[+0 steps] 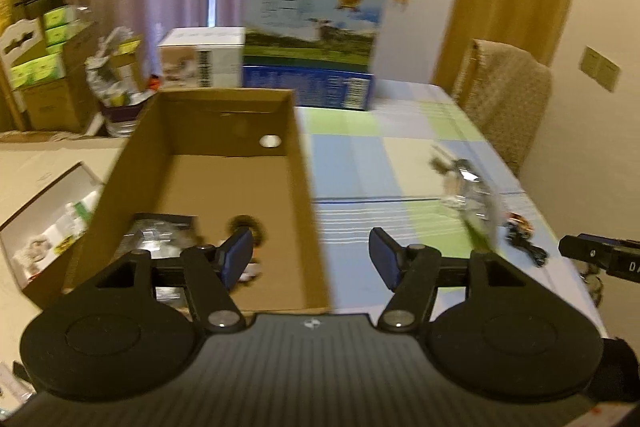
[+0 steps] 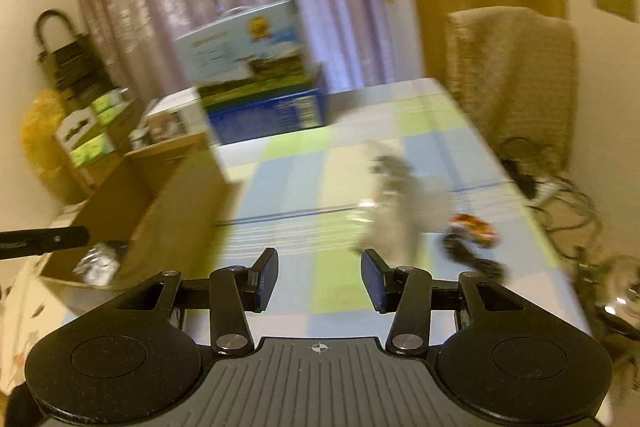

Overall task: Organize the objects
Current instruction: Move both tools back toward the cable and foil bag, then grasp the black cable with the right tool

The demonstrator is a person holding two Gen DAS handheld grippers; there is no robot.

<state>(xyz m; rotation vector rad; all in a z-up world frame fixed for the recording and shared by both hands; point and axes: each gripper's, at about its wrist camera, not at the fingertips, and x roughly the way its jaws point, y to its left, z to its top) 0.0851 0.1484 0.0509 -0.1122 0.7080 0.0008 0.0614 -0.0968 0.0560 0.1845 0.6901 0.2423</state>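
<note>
Cardboard box [image 1: 224,187] sits at the bench's [image 1: 360,167] left edge, already holding a silvery packet [image 1: 160,239] and a dark round item. Left gripper [image 1: 312,259] hangs over the box's right wall, fingers spread, empty. Right gripper [image 2: 319,281] is likewise parted and empty, aimed at a crinkly clear packet [image 2: 400,203] near the right edge. Blur hides detail; I'd lower slowly, straddle the packet's middle, close gently, then carry it boxward.

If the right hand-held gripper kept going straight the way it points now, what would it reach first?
Probably the checked blue-and-green tablecloth, bare just ahead of the open right hand-held gripper. The blurred clear plastic bag lies slightly right of that line. Motion blur makes depth uncertain.
</note>
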